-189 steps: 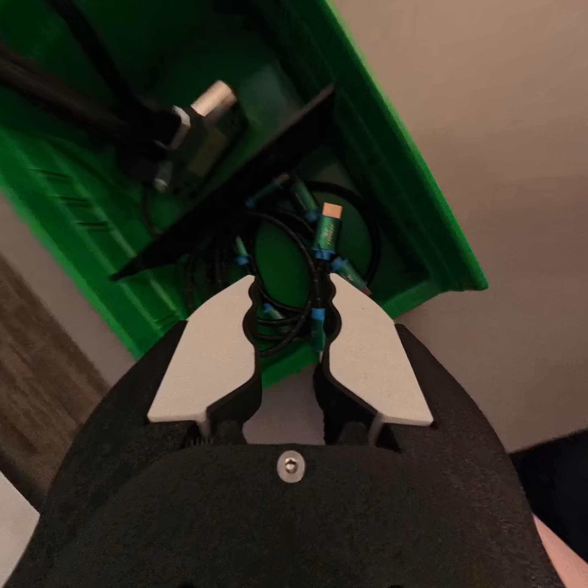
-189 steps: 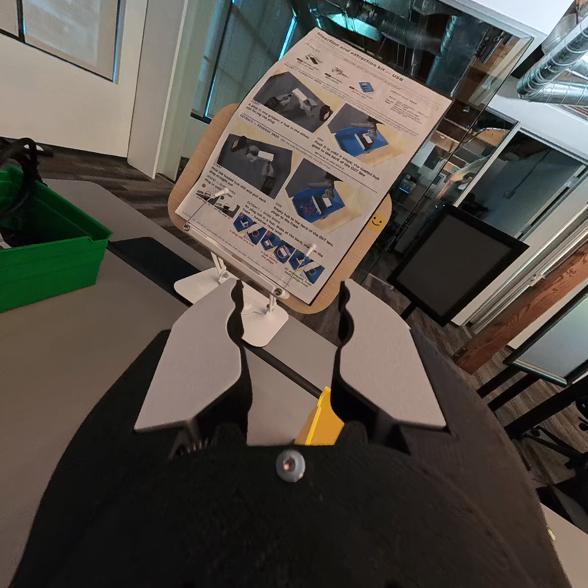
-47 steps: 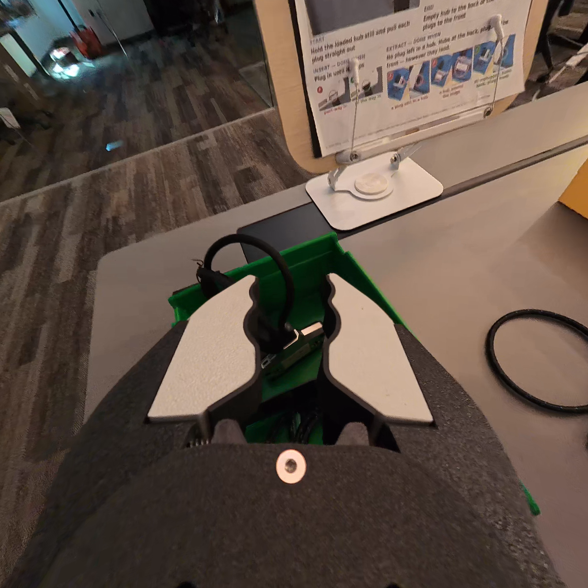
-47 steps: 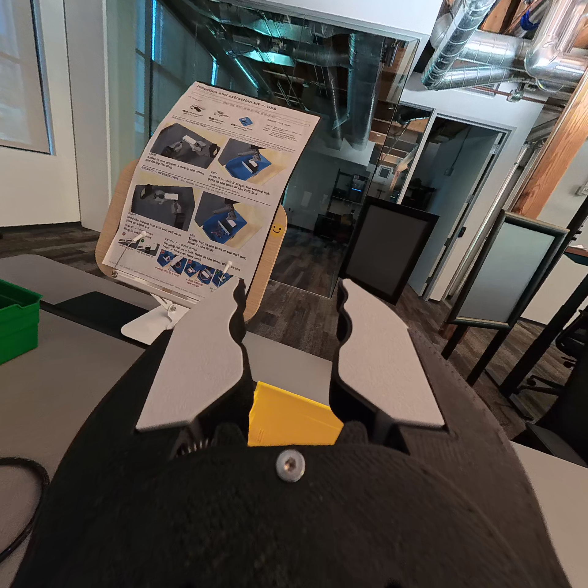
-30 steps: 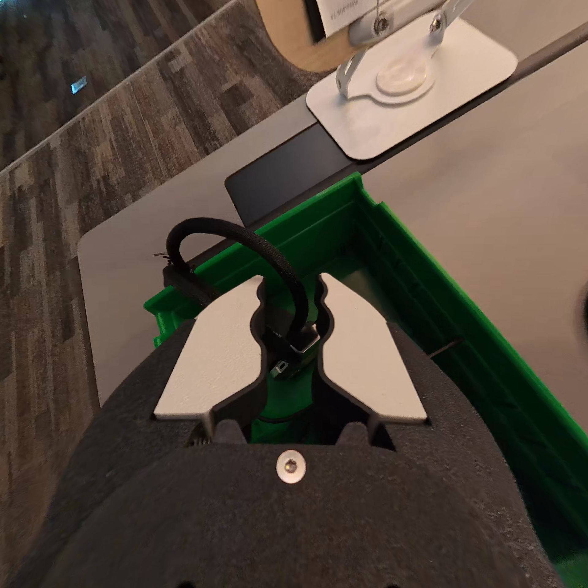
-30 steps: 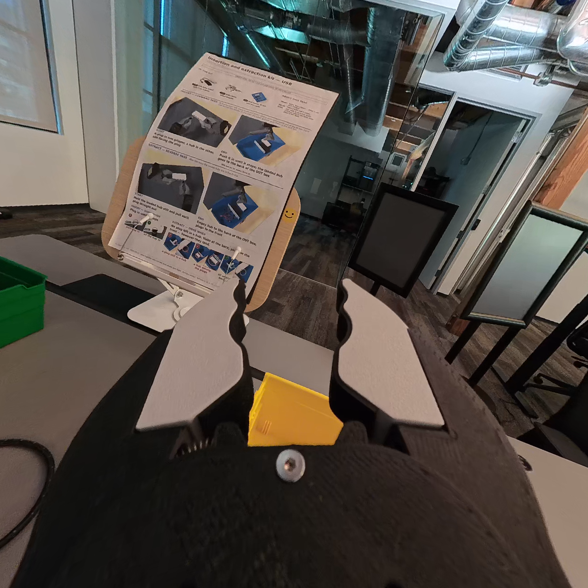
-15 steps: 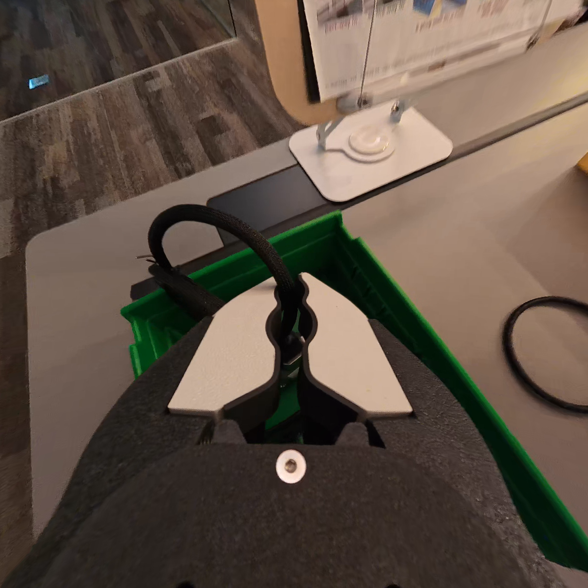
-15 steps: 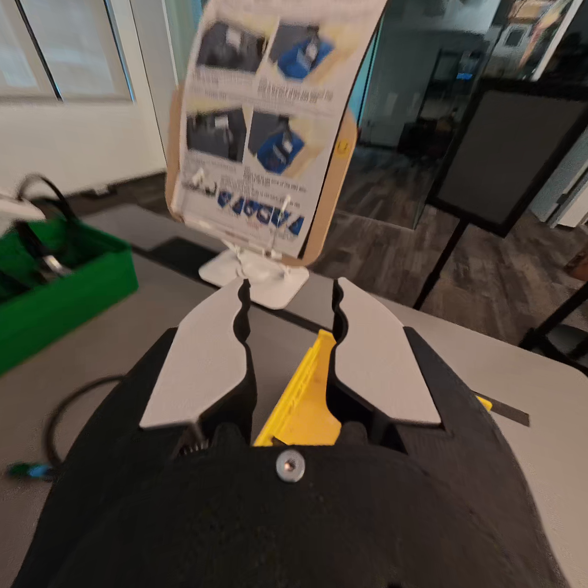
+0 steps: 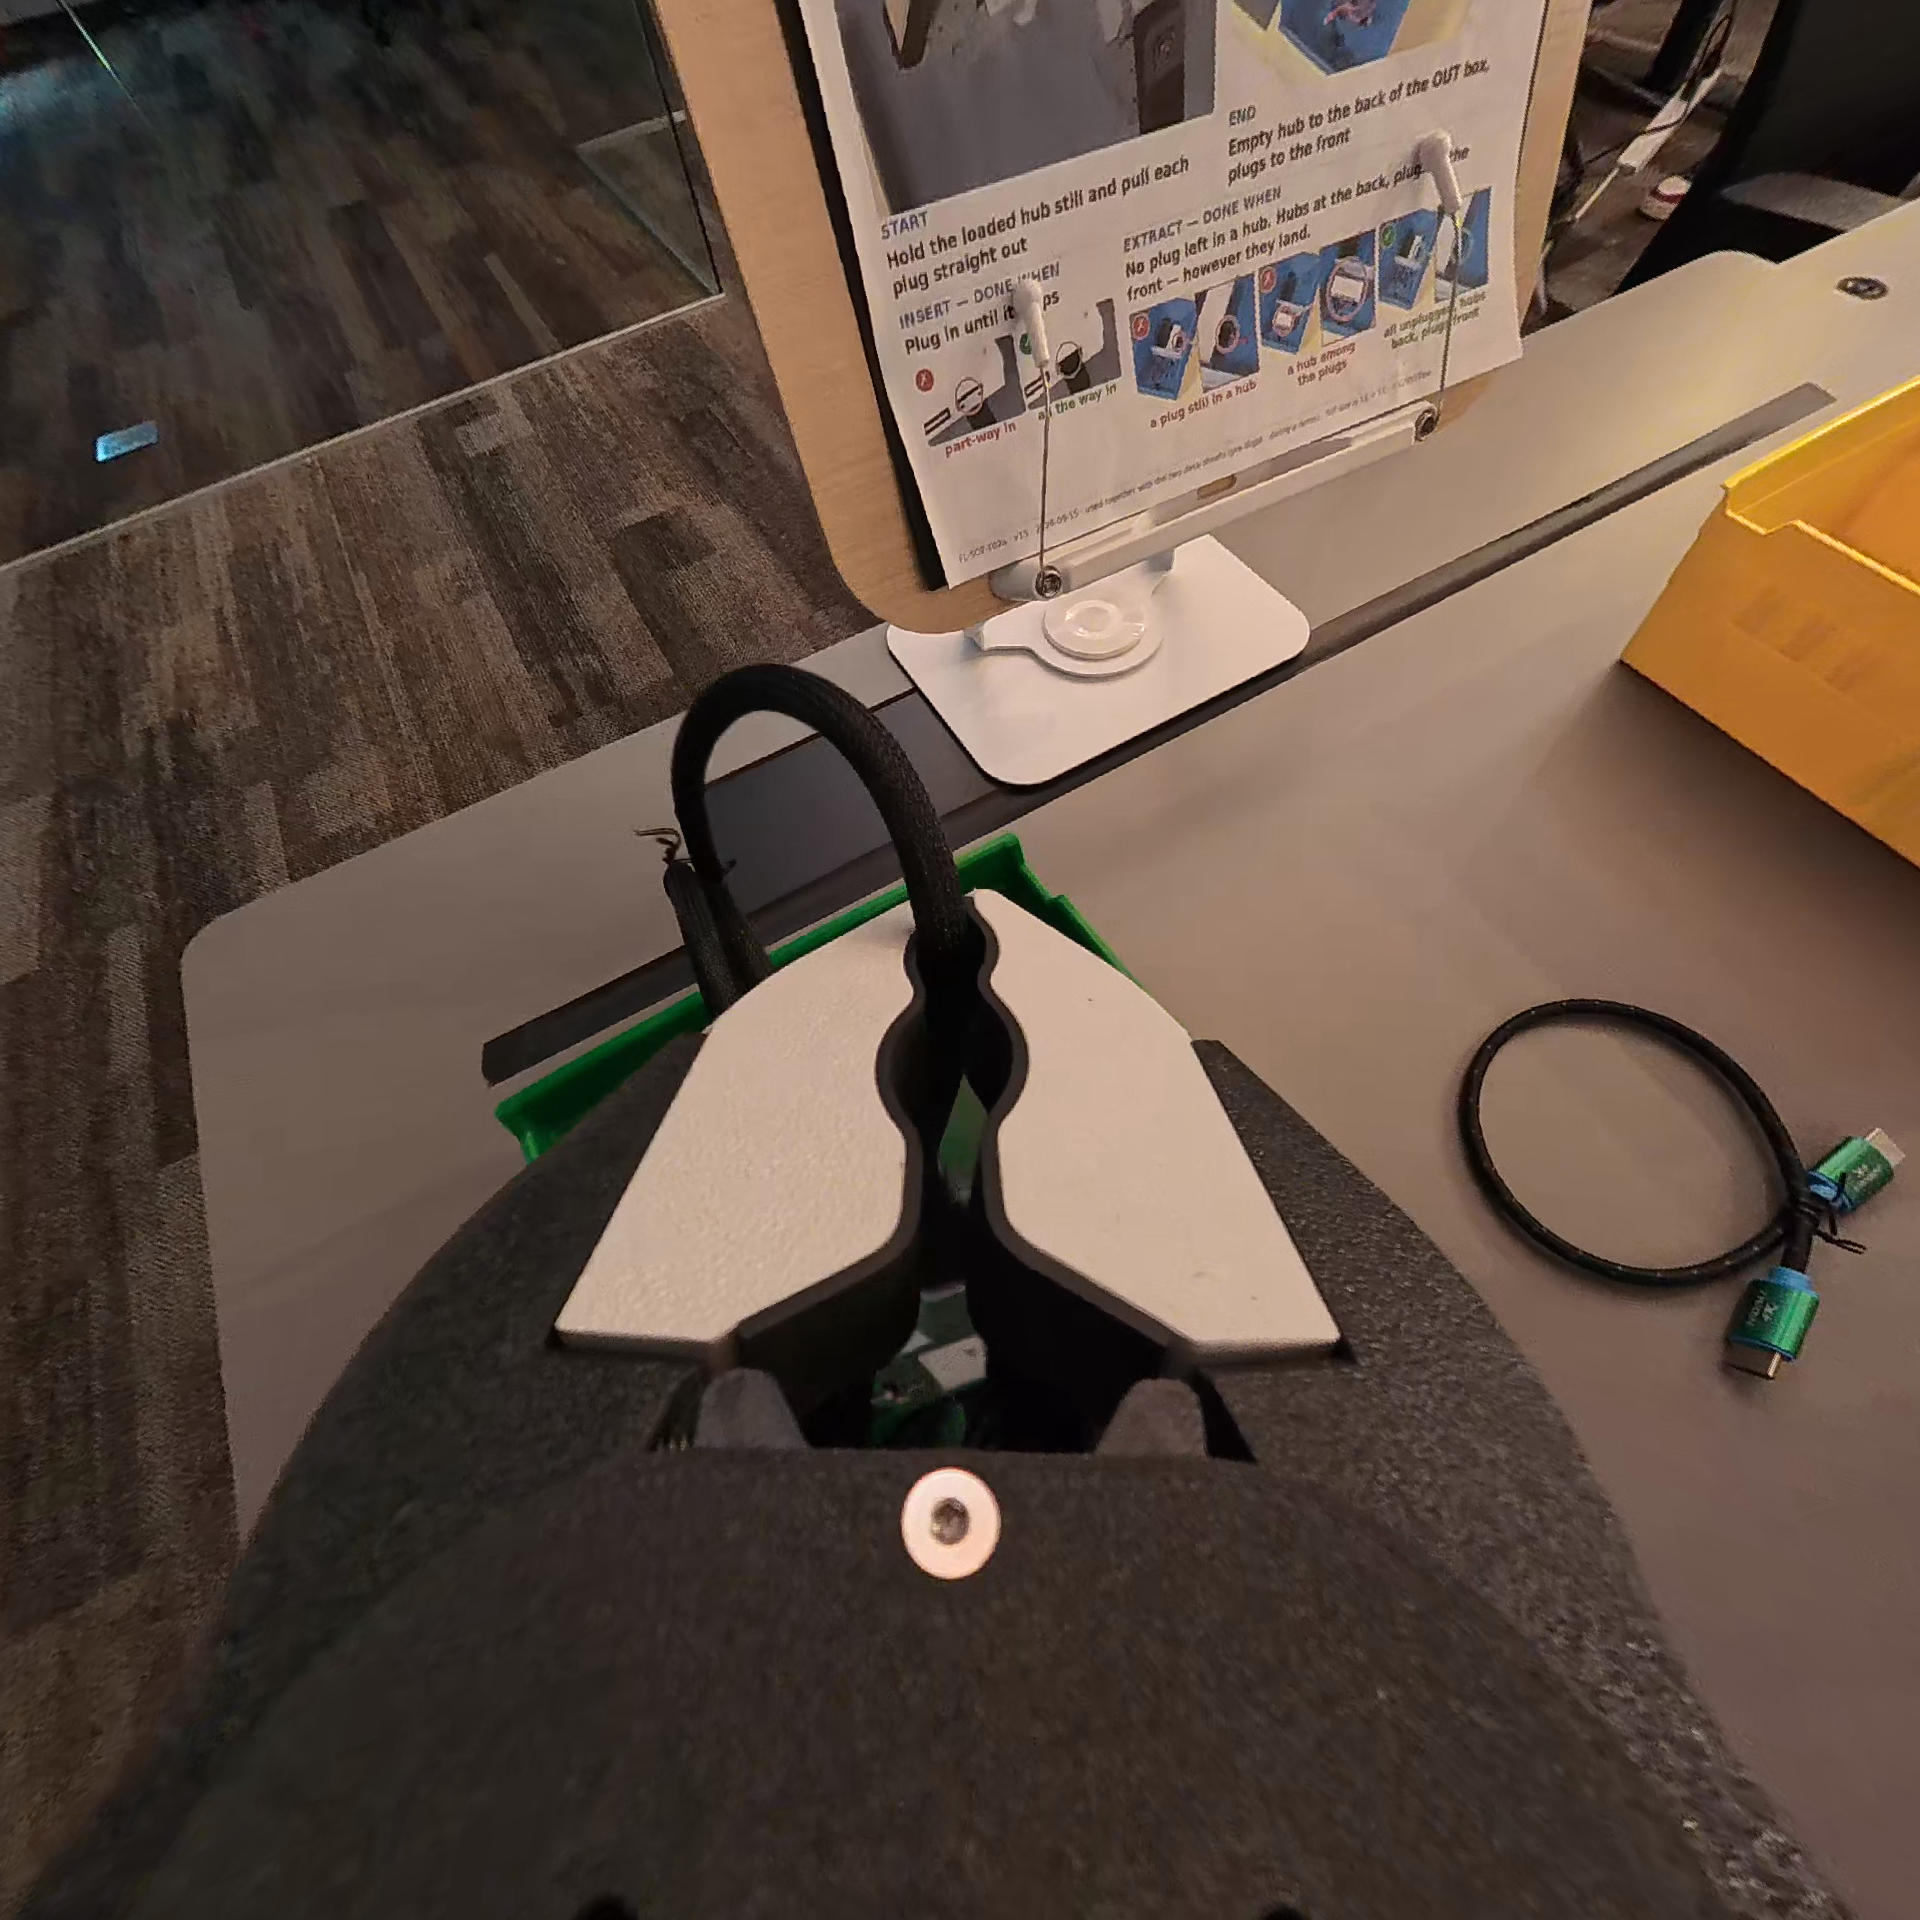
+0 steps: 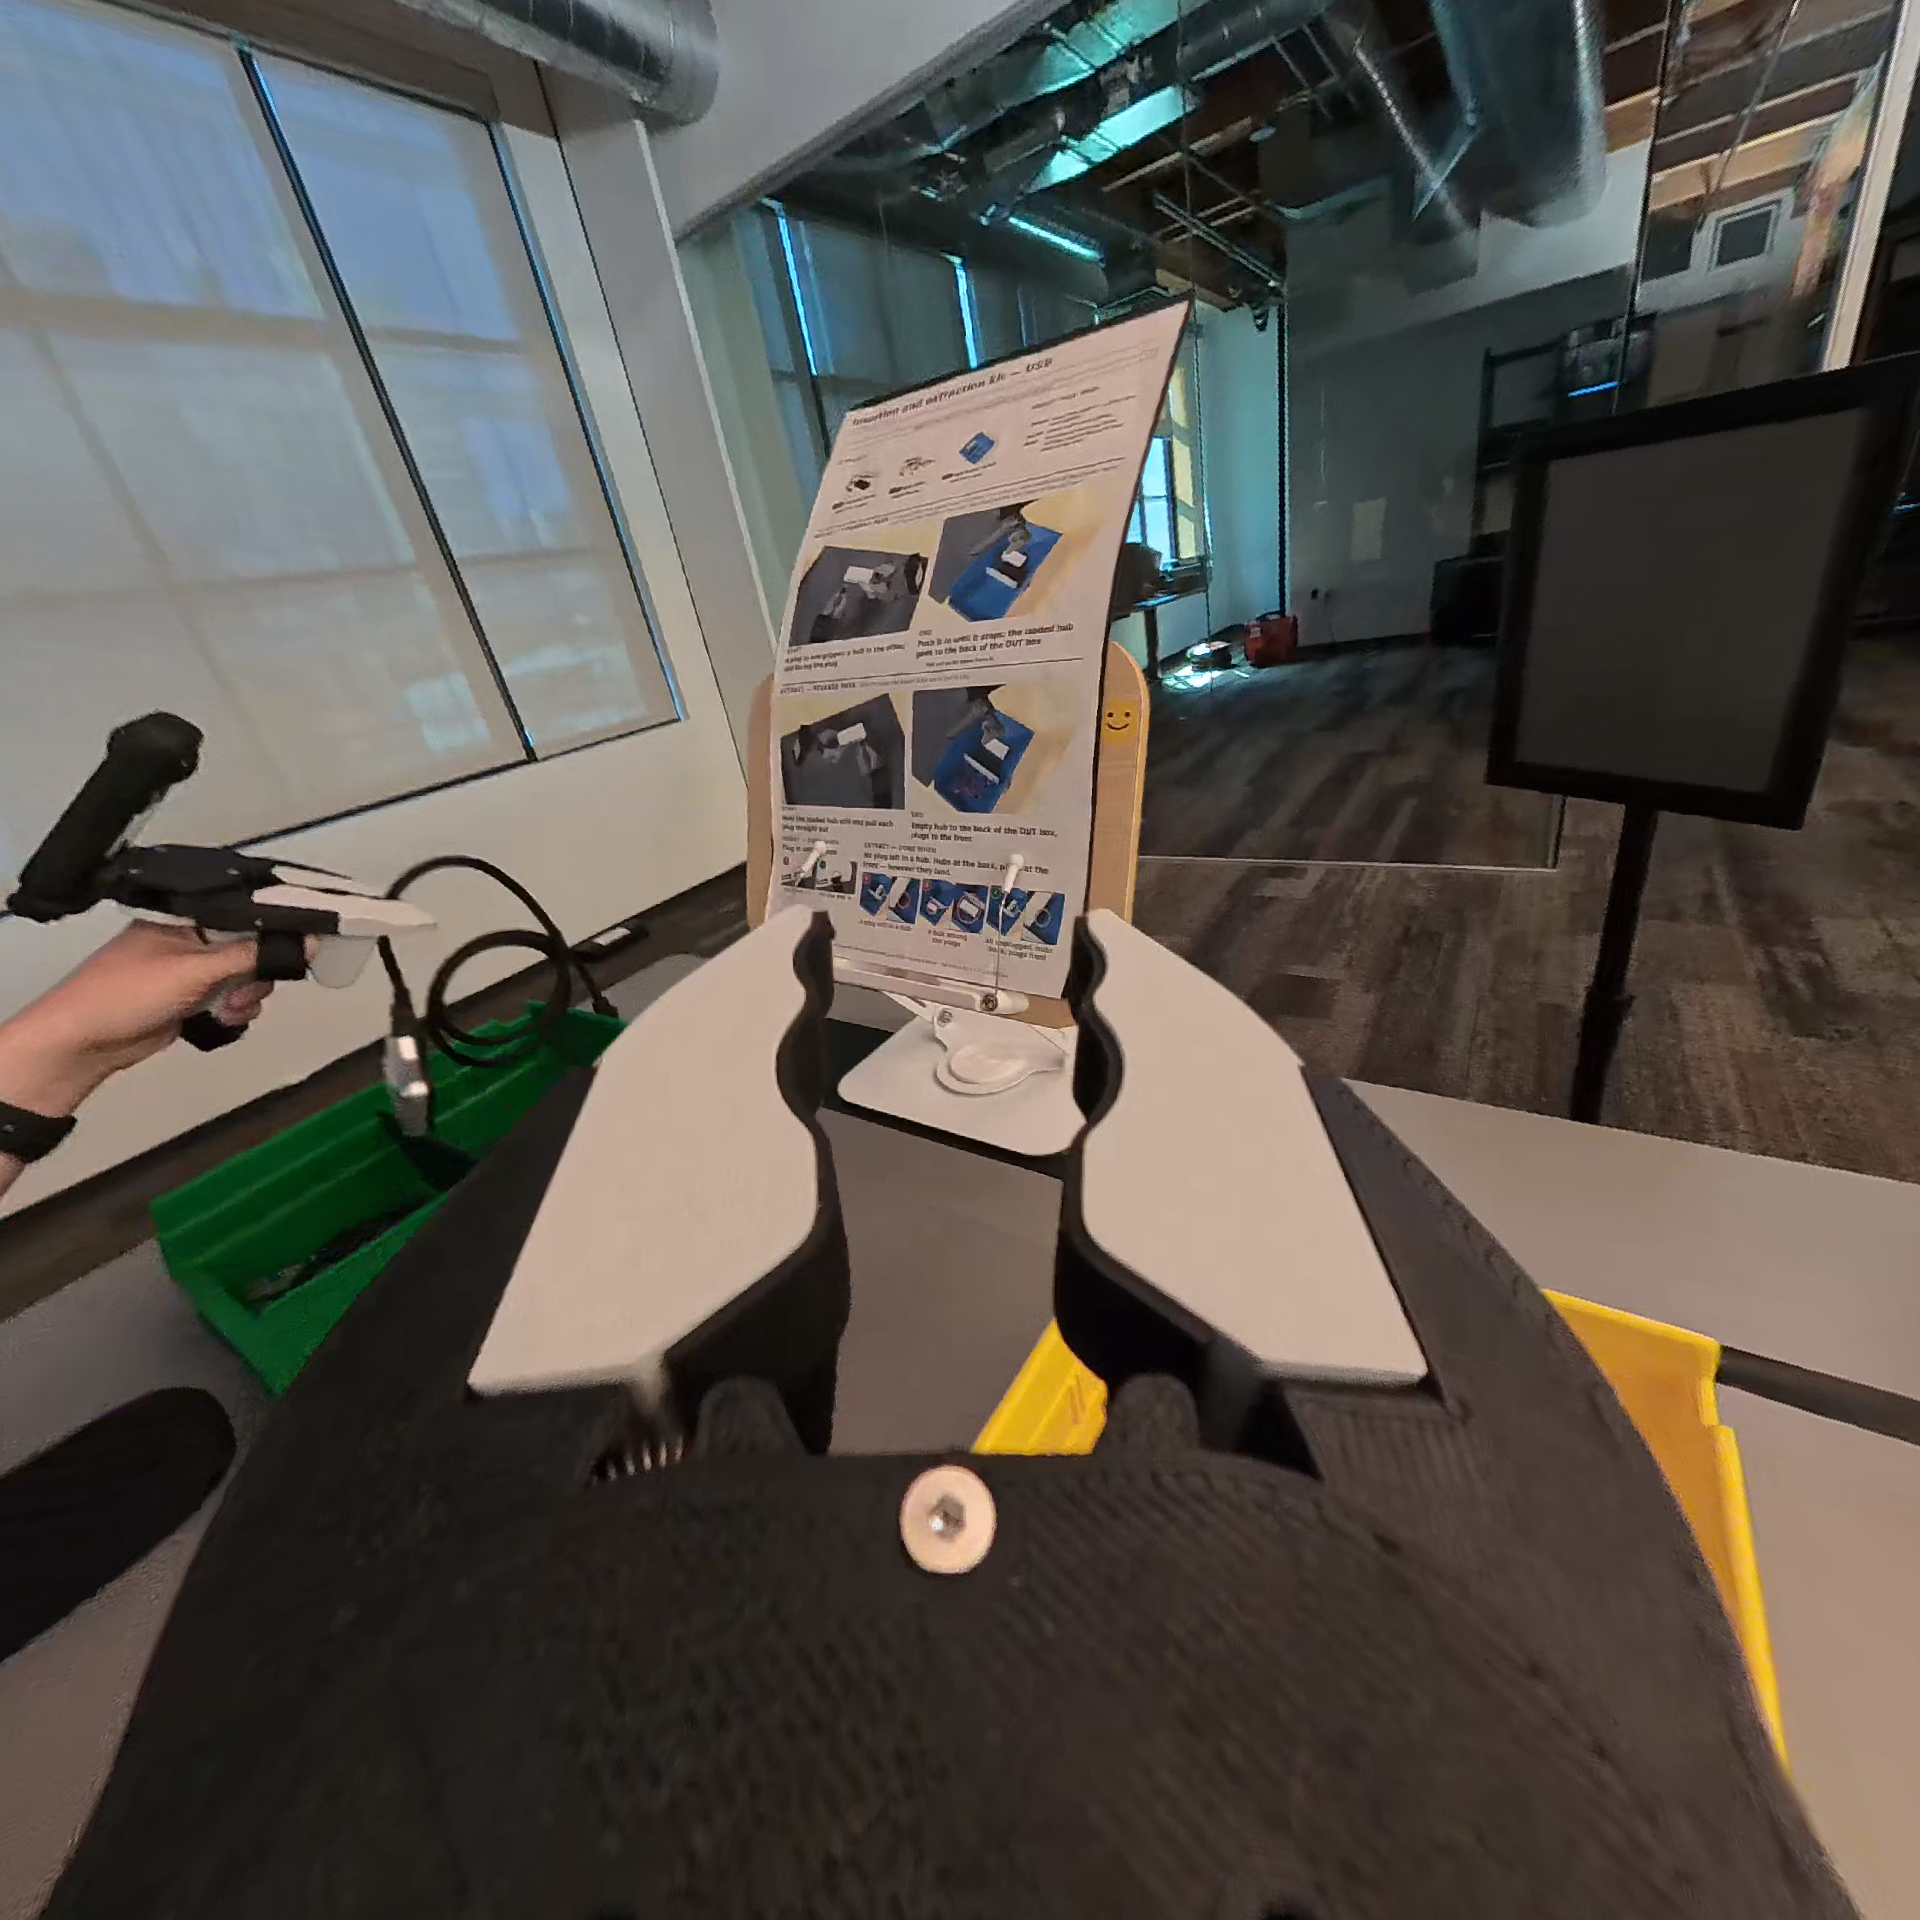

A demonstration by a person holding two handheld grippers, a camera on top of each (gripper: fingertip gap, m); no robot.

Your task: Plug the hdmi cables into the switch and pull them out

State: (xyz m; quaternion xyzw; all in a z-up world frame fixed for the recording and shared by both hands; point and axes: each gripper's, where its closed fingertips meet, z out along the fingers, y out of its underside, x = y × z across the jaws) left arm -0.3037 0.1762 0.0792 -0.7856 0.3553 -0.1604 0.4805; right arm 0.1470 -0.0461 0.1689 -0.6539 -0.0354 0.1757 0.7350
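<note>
Cable (image 9: 914,831) between closed left jaws.

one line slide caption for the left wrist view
Left gripper shut on a black braided cable above the green bin; a coiled HDMI cable lies beside it.

at frame centre you see a black braided cable (image 9: 831,748) over a green bin (image 9: 582,1091); a yellow bin (image 9: 1808,623) at right, on the grey desk (image 9: 1299,935).

Braided cloth-sheathed black cable (image 9: 914,831), glossy green plastic bin (image 10: 312,1195), matt grey desk (image 9: 1351,883), wood-backed paper sheet (image 9: 1195,312).
</note>
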